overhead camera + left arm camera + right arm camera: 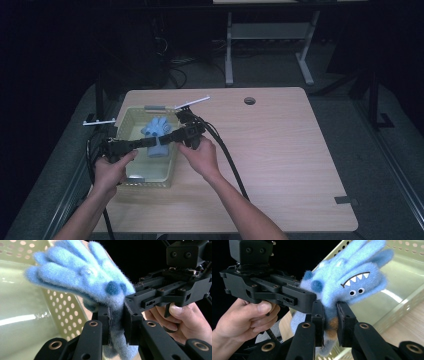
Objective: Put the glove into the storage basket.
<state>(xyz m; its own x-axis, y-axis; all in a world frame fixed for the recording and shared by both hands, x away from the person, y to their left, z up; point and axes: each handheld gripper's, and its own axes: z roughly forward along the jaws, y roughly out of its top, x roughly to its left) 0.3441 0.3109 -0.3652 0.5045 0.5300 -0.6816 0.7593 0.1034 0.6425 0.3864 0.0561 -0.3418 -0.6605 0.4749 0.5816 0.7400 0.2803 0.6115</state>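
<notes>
Holding blue glove [156, 131] over basket [131, 117], both claws pinching cuff: left gripper [117, 322] from basket's near-left, right gripper [329, 322] from its right rim. Glove fingers point toward basket's far wall; cuff hangs down.

The high view looks forward and down on the surface [280, 150] from above the person's side, at a distance. Each gripper view looks along its own jaws at close range. All three views share the blue glove [156, 131] [82, 277] [347, 282] and the perforated basket [131, 117] [62, 310] [402, 307].
</notes>
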